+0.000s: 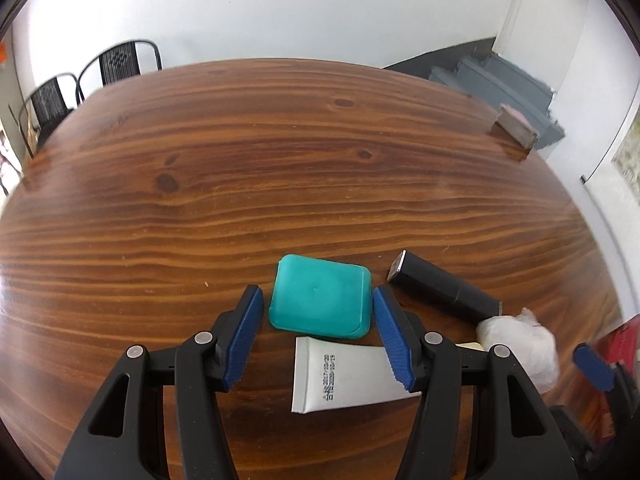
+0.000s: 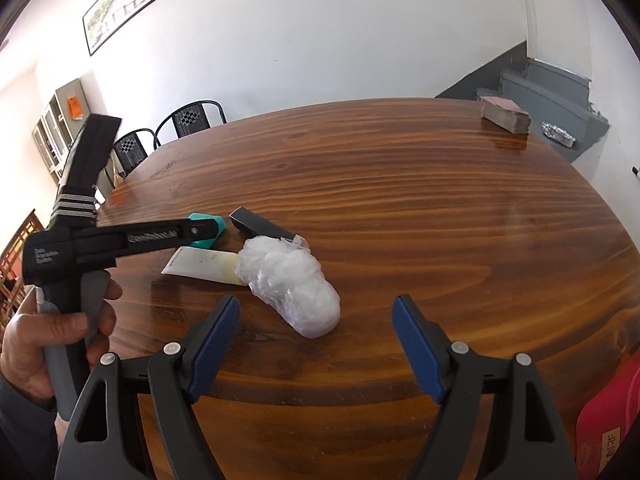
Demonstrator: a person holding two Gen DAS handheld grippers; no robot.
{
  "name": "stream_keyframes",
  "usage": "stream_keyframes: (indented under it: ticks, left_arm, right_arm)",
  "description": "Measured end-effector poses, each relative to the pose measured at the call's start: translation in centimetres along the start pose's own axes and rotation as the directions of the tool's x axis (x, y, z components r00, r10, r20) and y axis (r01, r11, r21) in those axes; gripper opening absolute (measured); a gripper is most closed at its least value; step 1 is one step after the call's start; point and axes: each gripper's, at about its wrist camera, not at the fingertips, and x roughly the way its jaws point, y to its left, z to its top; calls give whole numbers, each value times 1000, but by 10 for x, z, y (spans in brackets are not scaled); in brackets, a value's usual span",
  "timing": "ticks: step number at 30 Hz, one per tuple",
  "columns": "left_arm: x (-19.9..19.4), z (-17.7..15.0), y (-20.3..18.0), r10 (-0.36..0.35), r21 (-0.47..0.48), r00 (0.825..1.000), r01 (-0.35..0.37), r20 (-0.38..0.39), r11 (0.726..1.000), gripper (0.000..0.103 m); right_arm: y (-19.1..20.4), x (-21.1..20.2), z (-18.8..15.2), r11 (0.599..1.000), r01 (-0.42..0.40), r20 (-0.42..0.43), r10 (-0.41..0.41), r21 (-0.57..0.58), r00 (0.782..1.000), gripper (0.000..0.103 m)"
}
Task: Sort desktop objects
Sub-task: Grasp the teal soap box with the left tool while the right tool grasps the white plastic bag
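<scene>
Four small items wait in a cluster near the front edge of a wooden table point(image 1: 280, 160) as a person holding two hand grippers sets about sorting them. The left gripper point(image 1: 318, 322) hangs over the group with its blue-padded jaws spread wide and holding nothing, the teal soap-dish-like case point(image 1: 320, 296) lying between the two tips and a white tube point(image 1: 340, 376) just behind it, partly under the right-hand finger. The case looks rigid, light and smooth, likely slippery on its rounded corners, so its straighter side edges appear the safest place to pinch; the tube is soft and would flatten under pressure, and looks best taken across its crimped flat end. A black rectangular bar point(image 1: 440, 288) (its purpose cannot be made out) lies angled just beside the case. The right gripper point(image 2: 316, 334), likewise wide open and empty, faces a crumpled clear plastic bag of white material point(image 2: 292, 288), which sits slightly ahead of and between its tips, touching the tube; it seems very light and yielding and should tolerate a grasp across its middle. A stack of cards or paper point(image 2: 506, 116) rests well apart at the table's far corner.
</scene>
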Motion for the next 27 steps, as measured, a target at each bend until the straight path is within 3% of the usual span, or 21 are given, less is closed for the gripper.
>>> stream_keyframes:
  ticks: [5,7,12,27]
  left_arm:
    - [2,-5,-11,72,78,997,-74,31,994,60]
    - [0,-5,-9,68,84,997,-71,38,994,55]
    - [-6,-4,-5,102,87,993,-107,53,990,55]
    - [-49,-4,-19,76,86,988,-88,136,992,55]
  right_arm:
    - [3,-1,2,1000,9,8,-8,-22,1000,82]
    - [6,-2,3,1000,12,11,-12,-25,1000,82]
    - [9,3,9,1000,12,8,-12,-28,1000,82]
    - [17,43,19,997,36,-107,-44,-70,993,82]
